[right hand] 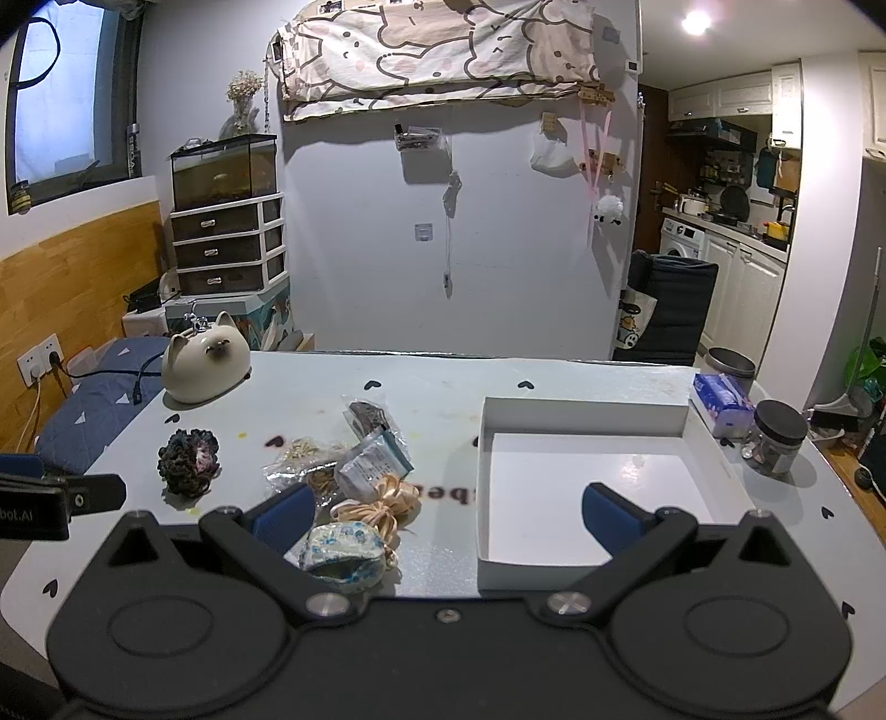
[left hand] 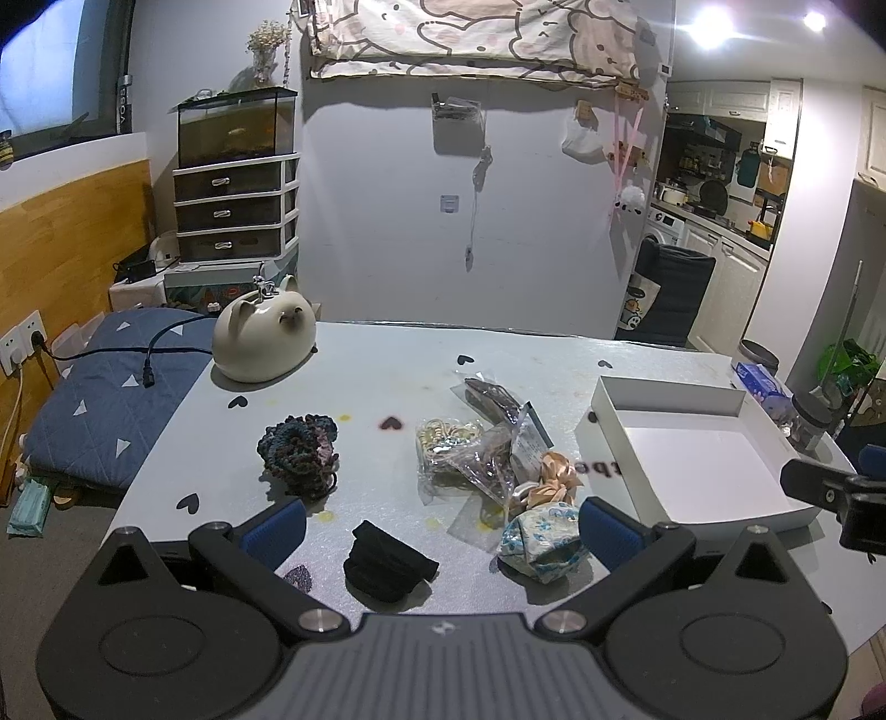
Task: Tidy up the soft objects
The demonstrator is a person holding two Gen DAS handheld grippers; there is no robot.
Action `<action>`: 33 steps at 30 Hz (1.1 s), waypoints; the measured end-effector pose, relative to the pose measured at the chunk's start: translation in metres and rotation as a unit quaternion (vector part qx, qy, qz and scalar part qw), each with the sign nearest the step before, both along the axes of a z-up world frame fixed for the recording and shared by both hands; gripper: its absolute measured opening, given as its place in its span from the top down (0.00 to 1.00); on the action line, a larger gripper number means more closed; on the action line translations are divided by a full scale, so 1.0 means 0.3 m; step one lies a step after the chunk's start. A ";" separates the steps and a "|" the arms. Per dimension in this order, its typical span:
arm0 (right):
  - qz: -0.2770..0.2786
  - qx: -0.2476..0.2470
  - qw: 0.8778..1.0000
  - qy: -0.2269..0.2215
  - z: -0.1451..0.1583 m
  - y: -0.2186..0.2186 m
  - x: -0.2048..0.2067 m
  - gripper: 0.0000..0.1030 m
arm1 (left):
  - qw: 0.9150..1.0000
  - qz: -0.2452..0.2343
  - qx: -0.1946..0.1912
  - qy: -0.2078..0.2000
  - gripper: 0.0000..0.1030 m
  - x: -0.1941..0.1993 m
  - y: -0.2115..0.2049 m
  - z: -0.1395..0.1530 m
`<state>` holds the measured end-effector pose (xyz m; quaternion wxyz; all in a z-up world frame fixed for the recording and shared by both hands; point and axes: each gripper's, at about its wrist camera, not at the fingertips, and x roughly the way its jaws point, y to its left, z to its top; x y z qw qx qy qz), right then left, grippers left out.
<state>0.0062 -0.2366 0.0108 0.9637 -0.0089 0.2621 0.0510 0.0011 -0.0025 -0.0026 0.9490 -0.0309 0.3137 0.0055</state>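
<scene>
I am seeing dimly; ceiling lights [left hand: 714, 25] are flaring, edges are bending, and my jaws are shadowing the counter [left hand: 387, 376].

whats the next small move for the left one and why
Probably lower the left hand-held gripper, which is open and empty, onto the black scrunchie lying between its fingers. The white box holds nothing yet.

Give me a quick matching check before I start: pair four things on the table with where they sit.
1. cream cat-shaped ceramic figure
2. shallow white cardboard box
3. black folded fabric piece
4. dark-lidded glass jar

A. nearest the left gripper
B. far left corner
C. right edge, beside the blue tissue pack
D. right half, empty

Pairs: 1-B, 2-D, 3-A, 4-C
</scene>
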 end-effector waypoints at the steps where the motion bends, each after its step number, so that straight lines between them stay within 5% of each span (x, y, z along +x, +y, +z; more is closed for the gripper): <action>1: 0.000 0.000 1.000 0.000 0.000 0.000 0.000 0.00 | 1.000 0.000 0.000 0.000 0.00 0.000 0.001 0.001; 33: 0.009 0.000 1.000 -0.010 -0.002 0.000 0.060 0.00 | 1.000 0.006 0.003 -0.013 0.00 0.072 0.033 0.013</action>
